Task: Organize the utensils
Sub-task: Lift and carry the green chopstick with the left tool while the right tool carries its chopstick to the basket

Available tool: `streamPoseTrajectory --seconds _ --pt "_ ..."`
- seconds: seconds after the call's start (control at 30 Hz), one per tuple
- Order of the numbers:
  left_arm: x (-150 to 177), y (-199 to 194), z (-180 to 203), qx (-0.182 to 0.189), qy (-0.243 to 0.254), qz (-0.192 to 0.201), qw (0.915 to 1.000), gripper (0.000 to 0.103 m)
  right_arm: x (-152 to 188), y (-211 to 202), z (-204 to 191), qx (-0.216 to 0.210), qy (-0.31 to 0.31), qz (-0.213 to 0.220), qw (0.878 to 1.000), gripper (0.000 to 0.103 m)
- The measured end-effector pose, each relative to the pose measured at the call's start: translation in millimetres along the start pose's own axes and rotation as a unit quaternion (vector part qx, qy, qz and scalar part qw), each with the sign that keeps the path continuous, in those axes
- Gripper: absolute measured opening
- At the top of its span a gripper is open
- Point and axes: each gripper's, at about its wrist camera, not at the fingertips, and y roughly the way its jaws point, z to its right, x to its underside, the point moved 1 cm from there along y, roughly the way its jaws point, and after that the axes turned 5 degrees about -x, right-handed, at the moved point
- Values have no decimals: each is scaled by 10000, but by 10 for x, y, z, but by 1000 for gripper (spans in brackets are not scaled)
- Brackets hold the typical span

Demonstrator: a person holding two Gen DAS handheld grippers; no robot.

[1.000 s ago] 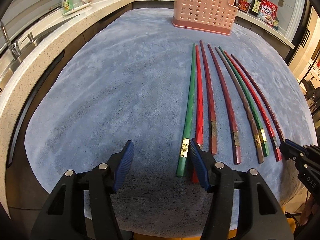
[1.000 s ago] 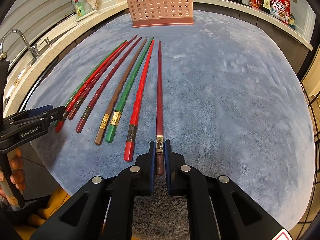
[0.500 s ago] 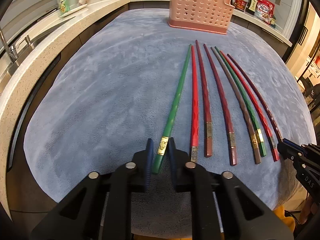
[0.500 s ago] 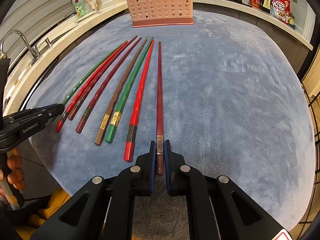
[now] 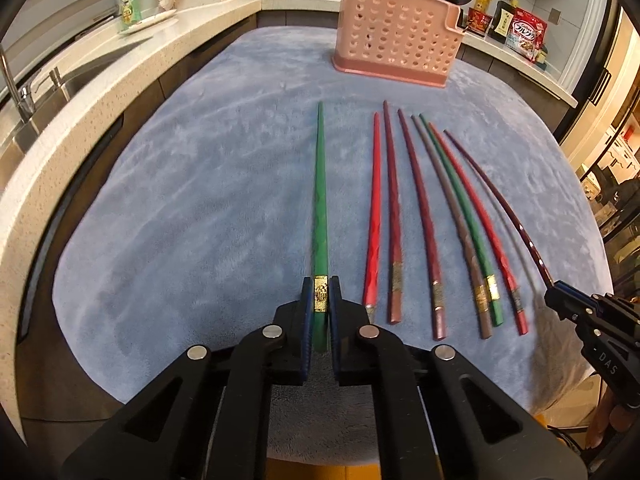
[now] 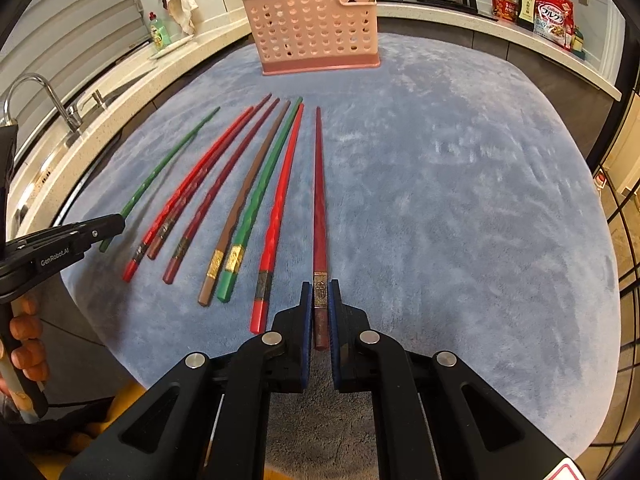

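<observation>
Presently observed: left gripper (image 5: 320,300) clamped on green chopstick (image 5: 320,200) at its gold band, near the thick end, pads pressing both sides. Shaft pointing straight ahead toward pink basket (image 5: 396,48), set well apart from the row to its right. Whether the tip rests on the blue cloth (image 5: 180,200) or hangs just above it: cannot tell.

Right gripper (image 6: 320,300) closed on dark red chopstick (image 6: 319,200) at its banded section, butt end protruding back between the pads. Shaft likewise directed at the basket.

Six loose chopsticks (image 6: 240,200) lying on the cloth between the two held ones, fanned, thick ends toward the camera: red, dark red, maroon, brown, green, red. Brown and green touching along their length.

Basket upright at the far end of the cloth-covered tabletop (image 5: 80,92), perforated walls; one chopstick end seen sticking up behind its rim in the right wrist view.

Fingers of a person's hand (image 6: 24,344) visible wrapped around the left gripper's handle.
</observation>
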Motion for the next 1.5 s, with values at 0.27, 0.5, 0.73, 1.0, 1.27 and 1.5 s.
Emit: streamPoseTrajectory --seconds 0.27,0.5,0.73,1.0,1.27,1.5 --pt "-279 -255 -4 -2 -85 221 9997 7 -317 -331 69 -50 70 496 9987 7" --pt "-652 -460 2 -10 -133 541 9984 7 -777 -652 123 -50 7 1061 9943 7" --pt "-1187 -665 22 66 -150 867 9961 7 -1368 -893 191 -134 -14 1626 9866 7" --pt "-1824 -904 110 142 -83 1379 9903 7 -1956 -1013 274 -175 34 2021 9792 7" --pt "-2429 -1145 192 171 -87 1878 9820 7 -2512 -1202 277 -397 112 2481 9679 7" --pt "-3070 -1503 306 307 -169 2625 9643 7 -3188 -1395 208 -508 124 3114 9488 7"
